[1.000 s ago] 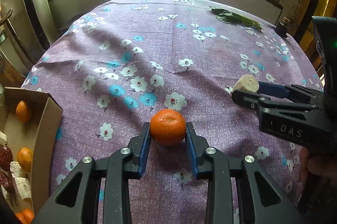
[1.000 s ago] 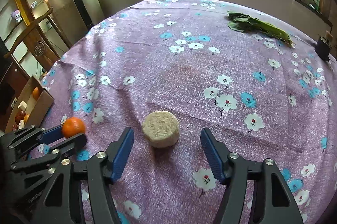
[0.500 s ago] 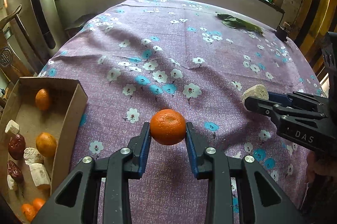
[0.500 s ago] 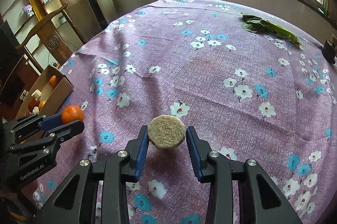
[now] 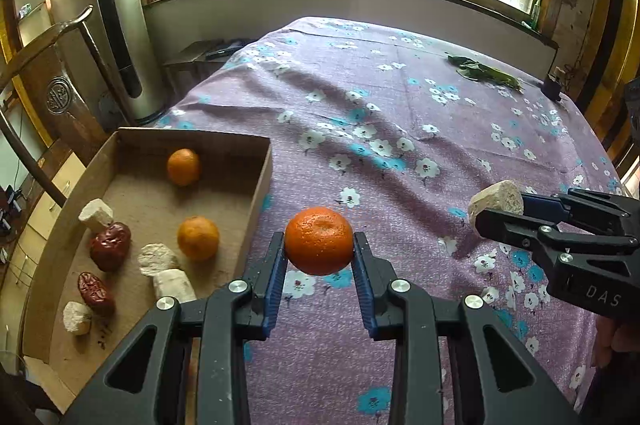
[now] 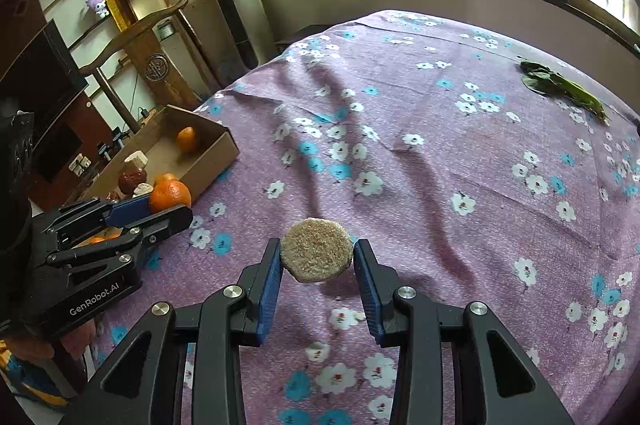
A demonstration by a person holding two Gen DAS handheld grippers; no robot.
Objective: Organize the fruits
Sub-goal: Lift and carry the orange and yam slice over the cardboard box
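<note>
My left gripper (image 5: 319, 250) is shut on an orange mandarin (image 5: 319, 239), held above the purple flowered cloth just right of the cardboard box (image 5: 258, 185). The box holds two mandarins (image 5: 198, 238), red dates (image 5: 110, 245) and several beige chunks (image 5: 158, 259). My right gripper (image 6: 316, 259) is shut on a round beige slice (image 6: 316, 253), lifted off the cloth. In the left wrist view the right gripper (image 5: 496, 215) hangs to the right with that slice (image 5: 498, 199). In the right wrist view the left gripper (image 6: 160, 211) with the mandarin (image 6: 170, 195) is beside the box (image 6: 218, 155).
The box sits at the table's left edge. Green leaves (image 5: 484, 73) lie at the far right of the cloth, with a small dark object (image 5: 554, 85) beyond. A wooden chair (image 5: 48, 37) and a tall silver appliance (image 5: 116, 25) stand left of the table.
The right gripper closed on the beige slice and lifted it. Both grippers moved left toward the box, which now shows far more fully; the mandarin stays gripped.
</note>
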